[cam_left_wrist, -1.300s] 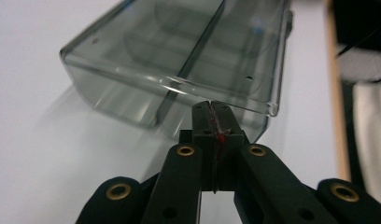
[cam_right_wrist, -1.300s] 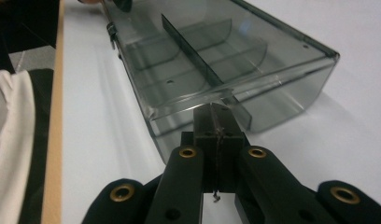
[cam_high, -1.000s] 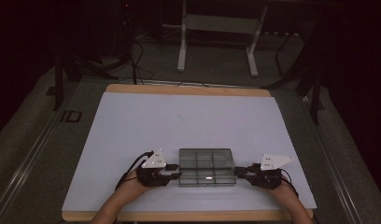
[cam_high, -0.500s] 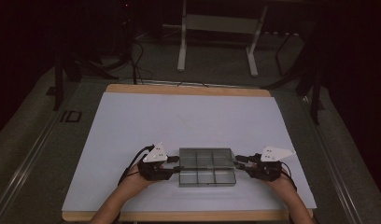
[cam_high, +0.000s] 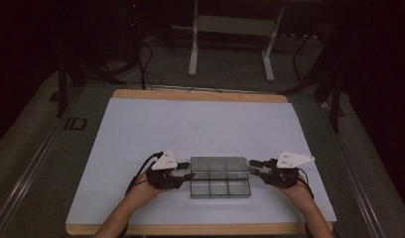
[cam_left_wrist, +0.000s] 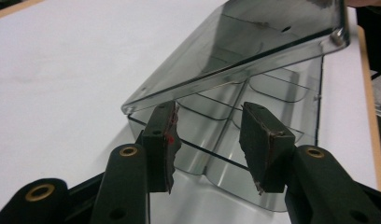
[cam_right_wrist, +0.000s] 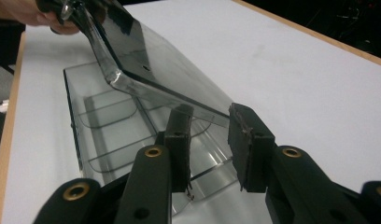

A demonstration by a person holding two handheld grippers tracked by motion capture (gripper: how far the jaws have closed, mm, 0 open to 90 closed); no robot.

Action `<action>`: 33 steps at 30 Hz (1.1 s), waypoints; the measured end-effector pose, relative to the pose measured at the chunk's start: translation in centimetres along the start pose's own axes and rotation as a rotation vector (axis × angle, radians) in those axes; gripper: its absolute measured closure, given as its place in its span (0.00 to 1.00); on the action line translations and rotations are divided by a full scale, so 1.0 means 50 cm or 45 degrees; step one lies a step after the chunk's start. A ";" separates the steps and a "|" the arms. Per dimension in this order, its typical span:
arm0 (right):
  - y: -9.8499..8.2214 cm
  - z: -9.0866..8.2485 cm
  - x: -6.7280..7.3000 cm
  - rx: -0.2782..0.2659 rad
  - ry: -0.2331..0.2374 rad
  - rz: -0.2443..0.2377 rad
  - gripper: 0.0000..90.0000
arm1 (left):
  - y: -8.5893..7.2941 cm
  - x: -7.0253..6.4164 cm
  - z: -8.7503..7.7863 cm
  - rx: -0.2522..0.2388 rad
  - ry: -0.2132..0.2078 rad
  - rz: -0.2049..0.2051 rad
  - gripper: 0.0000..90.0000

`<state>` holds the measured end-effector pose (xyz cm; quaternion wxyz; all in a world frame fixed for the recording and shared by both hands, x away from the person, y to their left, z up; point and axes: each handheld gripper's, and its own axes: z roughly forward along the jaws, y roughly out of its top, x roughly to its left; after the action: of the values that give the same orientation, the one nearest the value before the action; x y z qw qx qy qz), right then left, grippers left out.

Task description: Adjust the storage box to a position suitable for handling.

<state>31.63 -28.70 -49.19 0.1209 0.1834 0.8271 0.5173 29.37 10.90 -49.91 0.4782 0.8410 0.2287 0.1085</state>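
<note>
Box: one clear smoky-grey plastic compartment box (cam_high: 220, 182), near the front edge of the table, between the two grippers
Lid: one hinged clear lid (cam_high: 221, 164), tilted up off the box body, raised edge toward the far side
Compartments: six counted in the high view, two rows of three, all looking empty
Grippers: two; left gripper (cam_high: 186, 174) at the box's left end, right gripper (cam_high: 256, 167) at its right end
Left jaws: apart, just been opening; box's end wall and lid corner (cam_left_wrist: 132, 105) just ahead of the pads, no pressing visible
Right jaws: apart; lid's lower corner (cam_right_wrist: 216, 119) between the pads, contact not clear
Hands: two, one behind each gripper
Surface: one white sheet (cam_high: 190, 129) on a wood-edged table (cam_high: 200, 95)
Room: dark, grey floor, one white metal frame (cam_high: 233, 34) beyond the table, black cables (cam_high: 141, 54) at left
</note>
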 end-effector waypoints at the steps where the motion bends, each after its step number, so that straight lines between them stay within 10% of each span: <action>1: 0.000 0.000 0.000 0.000 0.000 0.000 0.77 | 0.000 0.000 0.000 0.000 0.000 0.000 0.63; 33: 0.030 0.012 -0.024 -0.070 -0.122 -0.009 0.89 | 0.029 0.022 0.011 -0.153 0.194 0.018 0.86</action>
<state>33.19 -28.14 -48.11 0.1672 0.2017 0.8066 0.5299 30.96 10.40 -48.99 0.5083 0.8017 0.2515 0.1889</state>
